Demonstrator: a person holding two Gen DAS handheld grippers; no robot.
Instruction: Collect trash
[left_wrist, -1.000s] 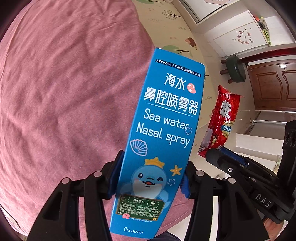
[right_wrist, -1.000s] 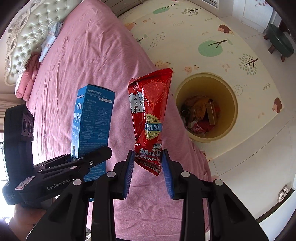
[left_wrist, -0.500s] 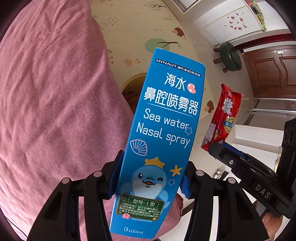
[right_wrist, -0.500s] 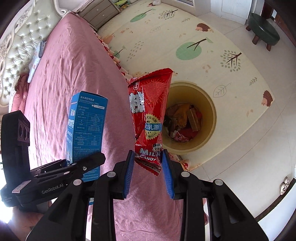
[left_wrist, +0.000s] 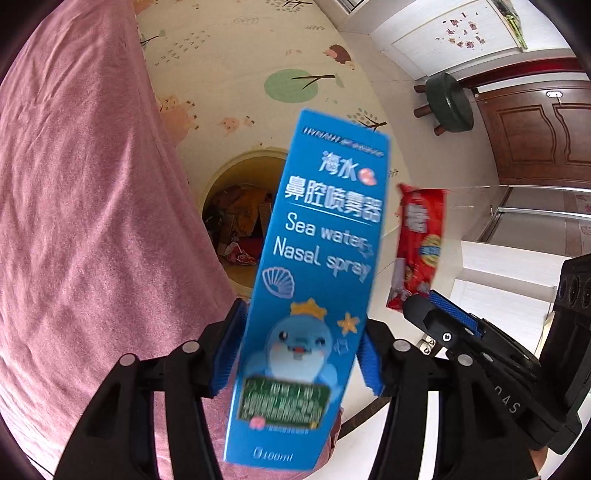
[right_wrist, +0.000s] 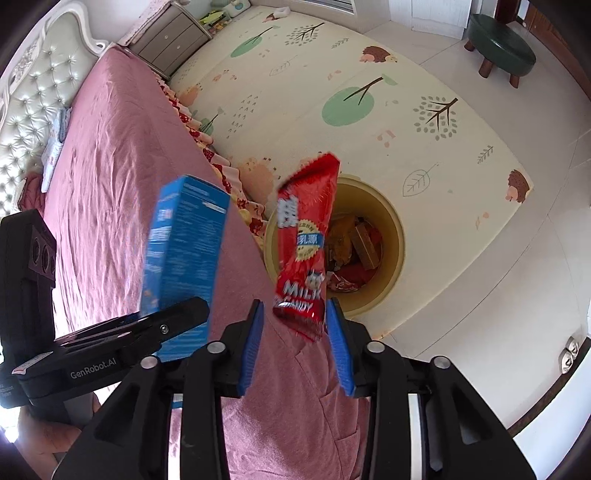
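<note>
A blue nasal spray box stands blurred and slightly tilted between the pads of my left gripper. Its jaws are opening and the pads no longer press on the box. A red milk candy bag hangs blurred between the pads of my right gripper. Those jaws are opening too, with a clear gap on the bag's left side. Below both sits a yellow trash bin holding several wrappers, at the foot of the bed; the box hides part of the bin in the left wrist view.
A pink bed cover fills the left side, its edge beside the bin. A patterned play mat covers the floor beyond. A green stool stands far right, a nightstand by the headboard. A hand holds the left gripper.
Both grippers moved off the bed toward the bin, which now lies right under them. Both sets of jaws have widened, and the box and the candy bag have come loose and blur.
</note>
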